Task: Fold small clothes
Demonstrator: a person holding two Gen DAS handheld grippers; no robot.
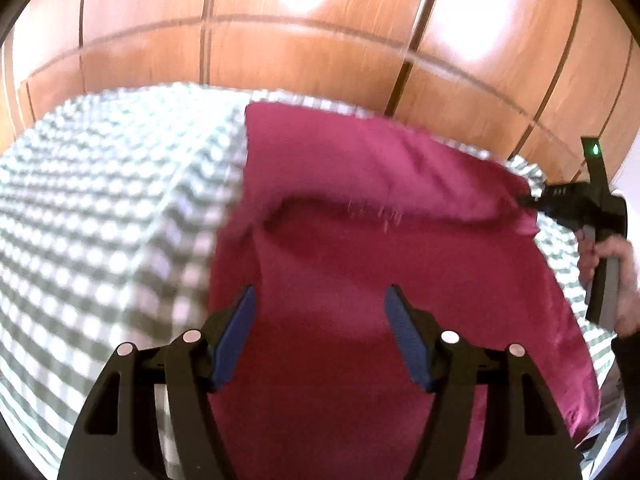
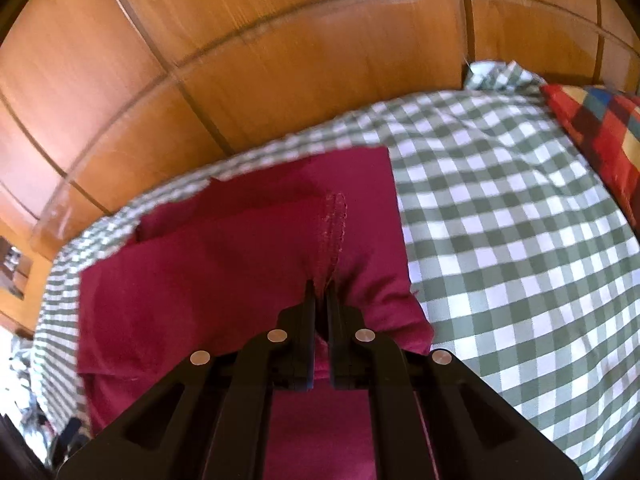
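**Right gripper pinching the seam of a magenta garment; left gripper free above it**

The magenta garment (image 1: pixel 380 280) lies on a green-and-white checked bedspread (image 1: pixel 100 208), with wooden wardrobe panels (image 1: pixel 320 20) behind. In the right wrist view the right gripper (image 2: pixel 321 288) has its jaws drawn together on a stitched seam (image 2: pixel 334 232) of the cloth, which rises toward 12 o'clock from the fingertips. The fabric puckers around the pinch, so the hold appears firm. A patchwork pillow (image 2: pixel 600 136) lies at 2 o'clock, well apart from the garment.

In the left wrist view the left gripper (image 1: pixel 320 300) hovers over the cloth with its blue pads (image 1: pixel 404 332) spread wide and nothing between them. The garment fills the field from 6 o'clock to 12 o'clock. The right gripper appears at 3 o'clock, gripping the garment's far right corner, where a raised ridge runs across the cloth from about 9 to 3 o'clock.

Judged from this layout, the fold turns on the held right edge: the cloth's free bulk lies toward 9 o'clock from the right fingers, and the left gripper, directly above the near half, is the nearer one for pinning or taking the opposite edge. Motion blur limits finer detail.
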